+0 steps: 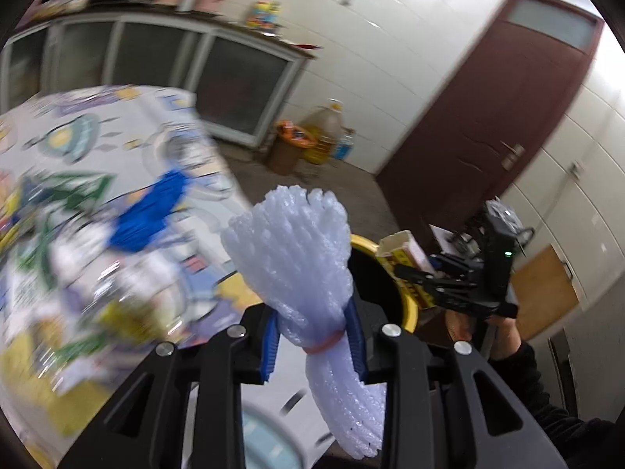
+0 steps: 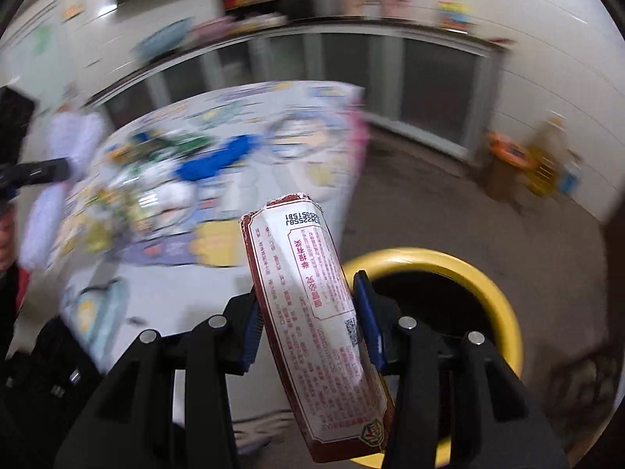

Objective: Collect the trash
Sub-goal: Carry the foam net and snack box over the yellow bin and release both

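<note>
— Two pieces in hand: my left gripper point(image 1: 314, 346) is clamped on the white foam netting bundle point(image 1: 297, 250), my right gripper point(image 2: 310, 326) on the red-and-white carton point(image 2: 312, 312).

— Where's the bin from each?

— The yellow-rimmed bin point(image 2: 496, 297) sits on the floor beside the table point(image 2: 332, 117). The carton's long axis runs out along my fingers, tip just left of the opening. I judge my right nearer; my left sees the rim behind its bundle.
</note>
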`<state>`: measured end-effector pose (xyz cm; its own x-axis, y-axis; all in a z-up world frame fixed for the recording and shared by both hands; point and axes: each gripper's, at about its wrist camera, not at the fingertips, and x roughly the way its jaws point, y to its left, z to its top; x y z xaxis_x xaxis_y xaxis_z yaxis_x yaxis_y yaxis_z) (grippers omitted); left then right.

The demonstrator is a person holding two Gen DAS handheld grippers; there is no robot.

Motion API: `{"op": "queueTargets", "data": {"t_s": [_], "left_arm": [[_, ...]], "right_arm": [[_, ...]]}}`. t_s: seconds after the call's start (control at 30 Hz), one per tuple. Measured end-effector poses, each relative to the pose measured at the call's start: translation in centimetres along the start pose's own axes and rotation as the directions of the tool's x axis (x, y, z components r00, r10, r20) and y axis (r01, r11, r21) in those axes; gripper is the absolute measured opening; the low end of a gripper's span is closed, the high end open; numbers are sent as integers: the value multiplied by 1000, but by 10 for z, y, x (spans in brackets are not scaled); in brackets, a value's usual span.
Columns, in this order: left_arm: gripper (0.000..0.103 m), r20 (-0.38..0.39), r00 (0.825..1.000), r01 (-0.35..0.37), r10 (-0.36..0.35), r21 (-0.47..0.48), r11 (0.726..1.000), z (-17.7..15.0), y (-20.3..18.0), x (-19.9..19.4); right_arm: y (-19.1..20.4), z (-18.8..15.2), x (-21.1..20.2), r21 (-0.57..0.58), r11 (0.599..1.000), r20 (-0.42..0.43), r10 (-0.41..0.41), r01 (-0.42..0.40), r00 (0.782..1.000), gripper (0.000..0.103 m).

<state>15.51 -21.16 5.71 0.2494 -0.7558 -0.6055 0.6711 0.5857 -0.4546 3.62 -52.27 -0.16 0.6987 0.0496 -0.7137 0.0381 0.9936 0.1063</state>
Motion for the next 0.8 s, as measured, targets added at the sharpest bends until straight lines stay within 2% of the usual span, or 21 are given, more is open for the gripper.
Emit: {"op": "queueTargets", "data": {"t_s": [0.1, 0.13, 0.3, 0.6, 0.67, 0.73, 0.8], "left_arm": [[28, -29, 998, 49, -48, 49, 998, 18, -25, 47], [28, -41, 997, 64, -62, 52, 997, 21, -31, 59], [28, -112, 990, 96, -86, 86, 992, 33, -63, 132], [28, -185, 976, 128, -116, 57, 990, 25, -90, 211], [32, -182, 977, 121, -109, 56, 991, 24, -92, 216], [52, -173, 979, 112, -103, 43, 993, 24, -91, 217], [70, -147, 984, 102, -97, 24, 995, 25, -86, 212]], "right_arm": [[-38, -14, 3, 144, 981, -6, -129, 128, 992, 42], [-48, -18, 4, 176, 974, -9, -147, 146, 989, 42], [-81, -29, 10, 300, 940, -17, -165, 162, 986, 42], [-107, -46, 28, 390, 902, -77, -170, 187, 982, 46], [-114, -50, 28, 409, 890, -86, -182, 201, 980, 52], [-121, -54, 26, 431, 875, -89, -200, 219, 976, 63], [-128, -57, 20, 458, 856, -92, -222, 239, 971, 66]]}}
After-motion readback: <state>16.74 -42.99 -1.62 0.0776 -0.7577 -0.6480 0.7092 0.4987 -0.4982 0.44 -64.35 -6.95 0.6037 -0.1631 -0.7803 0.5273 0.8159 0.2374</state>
